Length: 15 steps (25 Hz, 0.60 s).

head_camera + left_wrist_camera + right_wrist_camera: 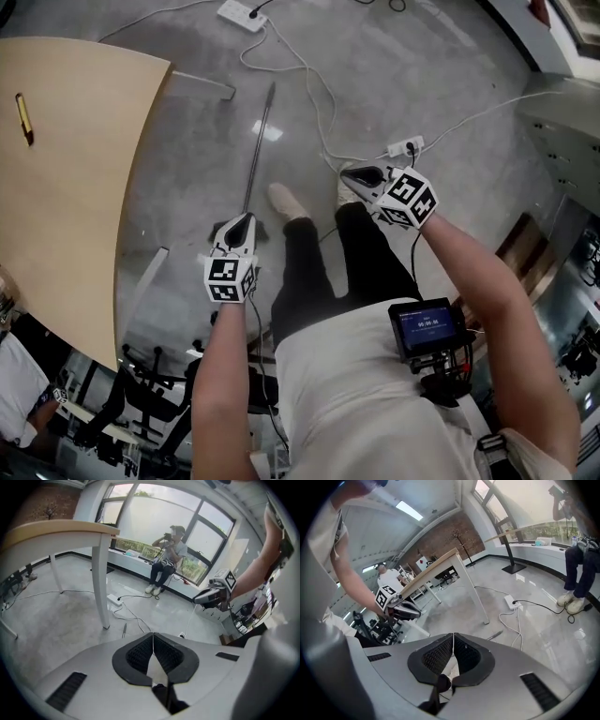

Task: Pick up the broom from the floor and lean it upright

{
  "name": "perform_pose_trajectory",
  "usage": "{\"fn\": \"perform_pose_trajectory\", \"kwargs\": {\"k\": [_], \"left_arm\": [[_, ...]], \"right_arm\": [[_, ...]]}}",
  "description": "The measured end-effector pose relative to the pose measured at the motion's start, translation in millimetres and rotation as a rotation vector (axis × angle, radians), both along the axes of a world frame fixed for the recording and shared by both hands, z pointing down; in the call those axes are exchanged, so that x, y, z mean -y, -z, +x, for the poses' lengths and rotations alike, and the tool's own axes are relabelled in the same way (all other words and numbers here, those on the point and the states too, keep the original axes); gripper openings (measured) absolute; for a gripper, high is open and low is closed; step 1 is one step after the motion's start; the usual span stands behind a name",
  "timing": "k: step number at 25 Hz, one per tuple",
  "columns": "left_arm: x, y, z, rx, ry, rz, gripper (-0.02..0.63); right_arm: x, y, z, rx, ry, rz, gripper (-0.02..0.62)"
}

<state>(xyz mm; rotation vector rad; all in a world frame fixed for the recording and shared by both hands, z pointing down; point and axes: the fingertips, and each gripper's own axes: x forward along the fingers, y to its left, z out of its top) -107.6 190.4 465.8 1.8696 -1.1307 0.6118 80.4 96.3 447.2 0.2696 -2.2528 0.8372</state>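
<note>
The broom shows only as a thin metal handle (258, 141) lying on the grey floor, running away from me; its head is hidden. Its tip also shows past the left jaws as the handle (124, 630) and past the right jaws as the handle (496, 634). My left gripper (246, 217) hangs just above the handle's near end, jaws shut with nothing between them (153, 635). My right gripper (349, 172) is off to the right of the handle, also shut and empty (453, 635). Each gripper appears in the other's view: right (212, 597), left (404, 609).
A wooden table (66, 169) with a pen (24, 118) stands left of the handle; its white leg (101, 590) is close by. Power strips (242, 13) (405, 146) and loose cables (319, 103) lie on the floor. My shoe (286, 200) is beside the handle. A person (166, 559) sits at the window.
</note>
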Motion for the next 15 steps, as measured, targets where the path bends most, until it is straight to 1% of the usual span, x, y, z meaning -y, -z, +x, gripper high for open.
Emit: {"fn": "perform_pose_trajectory", "kwargs": {"k": [3, 6, 11, 13, 15], "left_arm": [[3, -29, 4, 0.008, -0.042, -0.012, 0.011], [7, -67, 13, -0.001, -0.037, -0.041, 0.011], [17, -179, 27, 0.0, -0.021, -0.112, 0.011], [14, -206, 31, 0.003, -0.011, -0.123, 0.011], [10, -218, 30, 0.014, -0.005, -0.128, 0.011]], "right_arm": [[2, -25, 0, -0.004, 0.014, -0.003, 0.018], [9, -54, 5, -0.017, 0.037, -0.004, 0.018], [27, -141, 11, -0.007, 0.059, -0.033, 0.018], [27, -154, 16, -0.007, 0.072, -0.032, 0.018], [27, -151, 17, -0.001, 0.08, -0.027, 0.018]]}}
